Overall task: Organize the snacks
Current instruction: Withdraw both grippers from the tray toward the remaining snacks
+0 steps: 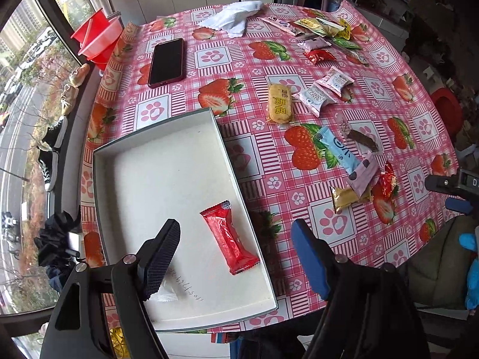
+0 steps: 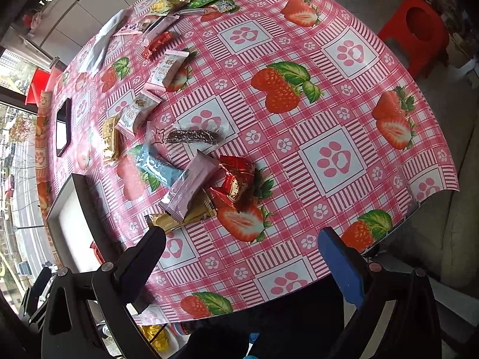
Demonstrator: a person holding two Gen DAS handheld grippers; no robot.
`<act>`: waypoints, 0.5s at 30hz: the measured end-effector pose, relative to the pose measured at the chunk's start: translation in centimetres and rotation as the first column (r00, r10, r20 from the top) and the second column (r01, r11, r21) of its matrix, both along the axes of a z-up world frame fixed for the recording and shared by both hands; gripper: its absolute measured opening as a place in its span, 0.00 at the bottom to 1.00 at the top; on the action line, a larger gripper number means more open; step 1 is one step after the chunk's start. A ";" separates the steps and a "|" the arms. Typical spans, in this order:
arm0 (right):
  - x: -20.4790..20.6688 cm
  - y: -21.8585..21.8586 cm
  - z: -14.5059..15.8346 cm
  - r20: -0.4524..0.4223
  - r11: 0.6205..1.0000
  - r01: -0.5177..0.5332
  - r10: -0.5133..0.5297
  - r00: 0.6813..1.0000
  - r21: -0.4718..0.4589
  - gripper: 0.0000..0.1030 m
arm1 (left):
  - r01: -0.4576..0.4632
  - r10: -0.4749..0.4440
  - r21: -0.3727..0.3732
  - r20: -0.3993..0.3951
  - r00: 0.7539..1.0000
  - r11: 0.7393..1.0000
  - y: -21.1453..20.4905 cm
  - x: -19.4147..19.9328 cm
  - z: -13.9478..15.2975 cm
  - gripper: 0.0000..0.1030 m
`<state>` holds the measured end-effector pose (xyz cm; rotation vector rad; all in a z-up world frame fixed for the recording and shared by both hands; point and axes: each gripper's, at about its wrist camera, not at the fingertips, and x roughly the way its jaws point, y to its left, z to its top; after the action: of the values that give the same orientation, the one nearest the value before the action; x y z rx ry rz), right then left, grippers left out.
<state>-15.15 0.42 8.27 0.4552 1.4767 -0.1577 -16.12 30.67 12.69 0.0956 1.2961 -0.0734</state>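
A shallow white box [image 1: 155, 185] sits at the table's near left; a red snack packet [image 1: 229, 236] lies flat inside it. My left gripper [image 1: 236, 251] is open and empty just above that packet. Loose snacks lie to the right: a light blue packet [image 1: 336, 149], a mauve packet [image 1: 363, 176], a gold packet [image 1: 347, 199] and a red foil one [image 1: 386, 179]. My right gripper [image 2: 242, 251] is open and empty, near the table's front edge, just short of the gold packet [image 2: 182, 218], mauve packet [image 2: 191, 185] and red foil snack [image 2: 236, 182]. The box [image 2: 86, 206] shows at the left.
A black phone [image 1: 167, 62] and a white cloth [image 1: 236, 16] lie at the far side. Several more snacks are piled at the far right [image 1: 323, 34]. A yellow cracker pack [image 1: 280, 104] and two white-pink packets [image 1: 326, 89] lie mid-table. A red stool [image 2: 416, 33] stands beyond the table.
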 end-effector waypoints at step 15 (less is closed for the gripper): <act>-0.6 -7.2 2.3 0.012 0.999 -0.029 0.029 0.999 -0.030 0.99 | -0.037 0.039 -0.044 0.035 0.999 0.998 -5.9 0.6 2.0 0.77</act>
<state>-15.75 -6.78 10.53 0.4098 1.4659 -0.1533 -15.57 24.77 14.71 0.0349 1.2595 -0.0667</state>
